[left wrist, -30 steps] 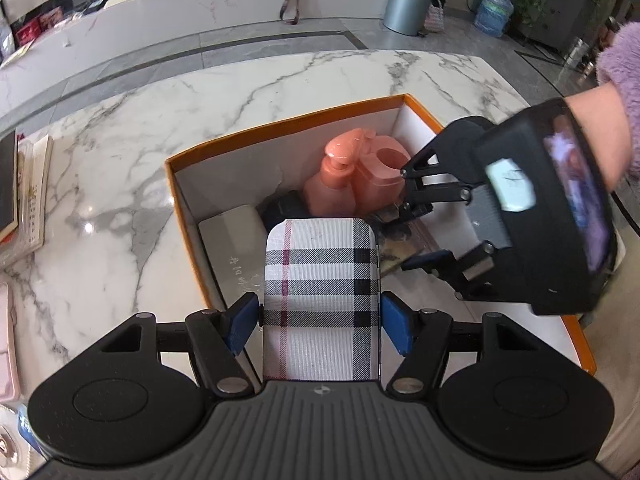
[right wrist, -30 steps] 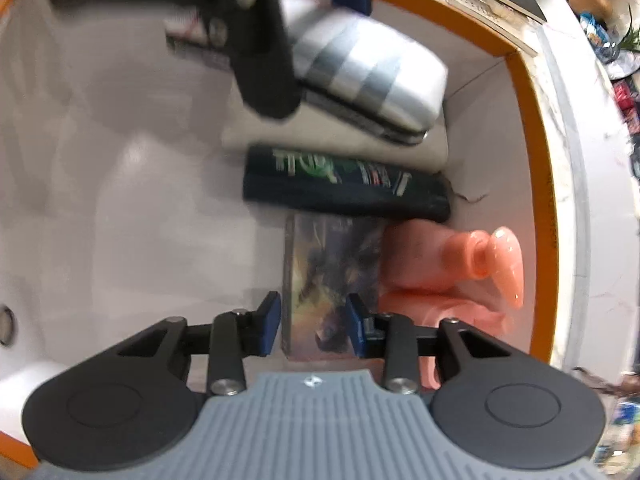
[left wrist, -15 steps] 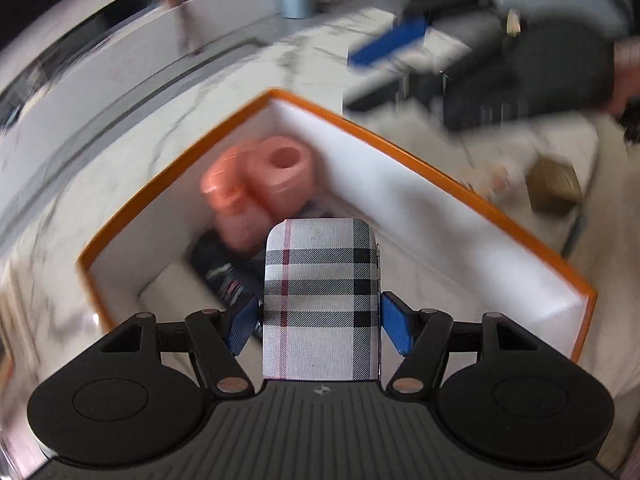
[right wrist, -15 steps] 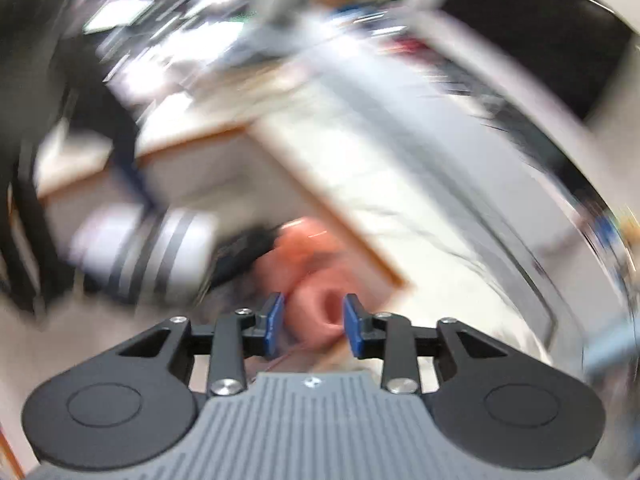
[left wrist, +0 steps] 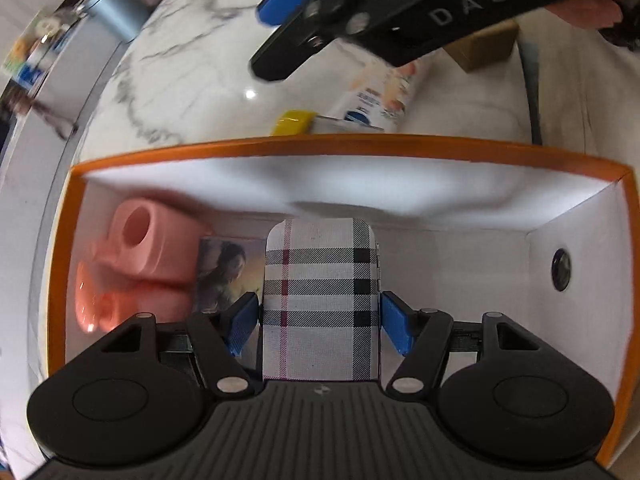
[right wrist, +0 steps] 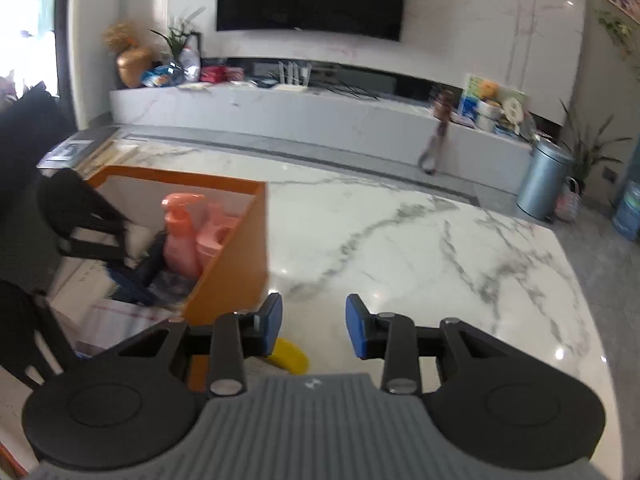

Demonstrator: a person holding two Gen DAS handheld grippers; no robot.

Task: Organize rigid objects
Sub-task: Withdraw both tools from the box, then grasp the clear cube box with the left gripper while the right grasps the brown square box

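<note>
My left gripper (left wrist: 320, 322) is shut on a plaid case (left wrist: 320, 280) and holds it inside the orange box (left wrist: 280, 145). In the box lie pink bottles (left wrist: 136, 256) at the left and a picture card (left wrist: 224, 268) beside them. My right gripper (right wrist: 314, 326) is open and empty above the marble table (right wrist: 420, 248), just outside the box's corner (right wrist: 236, 272). It also shows at the top of the left wrist view (left wrist: 304, 8). A tube with a yellow cap (left wrist: 294, 122) lies just beyond the box and shows under my right gripper (right wrist: 290, 354).
A small brown box (left wrist: 484, 46) sits on the table past the tube. A grey bin (right wrist: 542, 178) and a low marble shelf (right wrist: 280, 108) with clutter stand beyond the table. The box's right half (left wrist: 460, 272) holds nothing visible.
My right gripper has left the box, letting go of the picture card, and now hovers outside it. My left gripper has swung around the box with the plaid case still held.
</note>
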